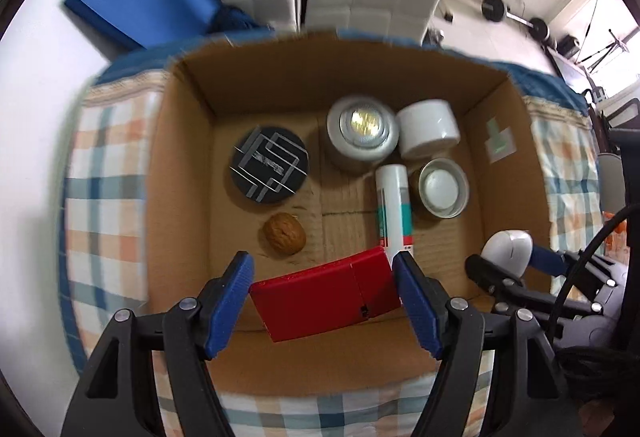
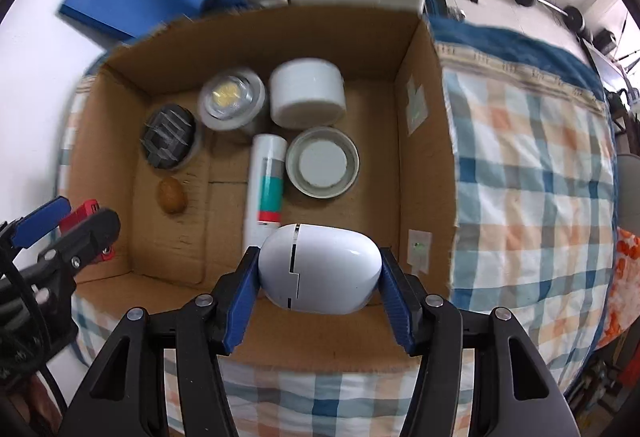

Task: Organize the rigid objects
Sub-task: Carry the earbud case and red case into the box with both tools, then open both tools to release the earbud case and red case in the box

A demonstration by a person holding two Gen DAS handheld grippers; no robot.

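Bed cover point(image 2: 532, 165): one checked cloth in blue, orange and white squares, soft and flat; it carries your box.
Box point(image 1: 360, 69): one open corrugated cardboard carton, brown, rectangular, with matte walls and a creased floor.
Your grippers: two, black frames with ribbed blue pads.
Left gripper point(image 1: 324, 297): you have its fingers pinching one red case point(image 1: 326, 297), flat, rectangular, smooth plastic, held over the box's near edge.
Right gripper point(image 2: 318, 277): your fingers pinch one white egg-shaped case point(image 2: 320, 269), glossy, with a stepped seam down its front, held at the near edge toward the near-right corner.
White cylinders: one squat, smooth white tub point(image 2: 308, 93) against the far wall.
Metal tins: two round ones. One silvery can point(image 1: 362, 133) with a gold-glinting top sits at the far wall just left of the tub. One shallow tin point(image 2: 322, 163) with a pale disc inside sits near the right wall.
Tube point(image 2: 266, 185): one slim white cylinder with grey, teal and red bands, lying along the floor just left of the shallow tin.
Black disc point(image 1: 270, 169): one round, flat, matte piece with silver line pattern, toward the left wall.
Walnut point(image 1: 284, 233): one, brown, wrinkled, oval, nearer you than the disc.
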